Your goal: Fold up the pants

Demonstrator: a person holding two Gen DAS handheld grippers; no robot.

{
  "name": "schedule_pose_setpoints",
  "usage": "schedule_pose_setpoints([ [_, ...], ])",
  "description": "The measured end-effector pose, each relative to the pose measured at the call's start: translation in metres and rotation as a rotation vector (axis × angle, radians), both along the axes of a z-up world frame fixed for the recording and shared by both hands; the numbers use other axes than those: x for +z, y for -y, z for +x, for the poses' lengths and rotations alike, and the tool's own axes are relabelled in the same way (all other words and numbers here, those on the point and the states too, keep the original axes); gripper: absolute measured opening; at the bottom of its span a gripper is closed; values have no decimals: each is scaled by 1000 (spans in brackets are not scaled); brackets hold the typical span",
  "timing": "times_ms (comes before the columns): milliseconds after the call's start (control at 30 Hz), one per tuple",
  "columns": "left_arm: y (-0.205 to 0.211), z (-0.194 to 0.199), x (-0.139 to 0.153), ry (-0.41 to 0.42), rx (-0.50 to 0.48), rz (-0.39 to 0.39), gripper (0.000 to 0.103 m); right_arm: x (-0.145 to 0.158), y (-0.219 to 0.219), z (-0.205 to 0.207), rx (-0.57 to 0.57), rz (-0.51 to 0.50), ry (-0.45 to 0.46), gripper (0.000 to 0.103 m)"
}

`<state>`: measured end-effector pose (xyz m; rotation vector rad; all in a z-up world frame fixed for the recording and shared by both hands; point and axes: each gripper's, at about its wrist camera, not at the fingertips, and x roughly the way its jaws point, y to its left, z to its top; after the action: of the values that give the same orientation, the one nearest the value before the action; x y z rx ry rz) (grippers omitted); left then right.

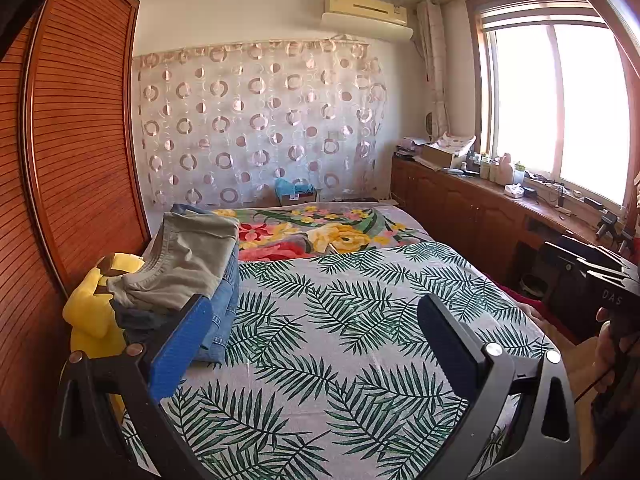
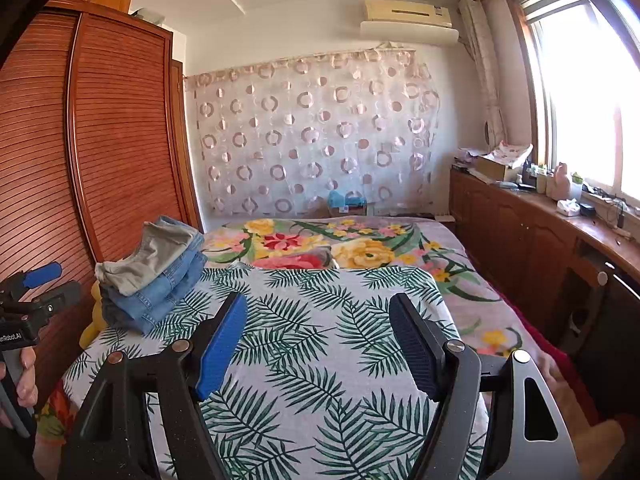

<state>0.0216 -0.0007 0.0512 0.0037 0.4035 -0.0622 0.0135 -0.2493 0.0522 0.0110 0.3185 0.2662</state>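
Observation:
A stack of folded pants lies on the bed's left side: khaki pants on top of blue jeans. The stack also shows in the right wrist view. My left gripper is open and empty, held above the palm-leaf sheet just right of the stack. My right gripper is open and empty above the same sheet. The left gripper's handle and hand show at the left edge of the right wrist view. The right gripper's body shows at the right edge of the left wrist view.
A yellow plush sits between the stack and the wooden wardrobe. A floral blanket covers the far half of the bed. A cluttered wooden cabinet runs under the window on the right.

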Motion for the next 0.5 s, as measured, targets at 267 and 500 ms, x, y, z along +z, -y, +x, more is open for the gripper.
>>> schedule_pose_setpoints([
  [267, 0, 0, 0, 0, 0, 0, 102, 0, 3, 1, 1, -1, -2, 75],
  [500, -3, -3, 0, 8, 4, 1, 102, 0, 6, 2, 1, -2, 0, 75],
])
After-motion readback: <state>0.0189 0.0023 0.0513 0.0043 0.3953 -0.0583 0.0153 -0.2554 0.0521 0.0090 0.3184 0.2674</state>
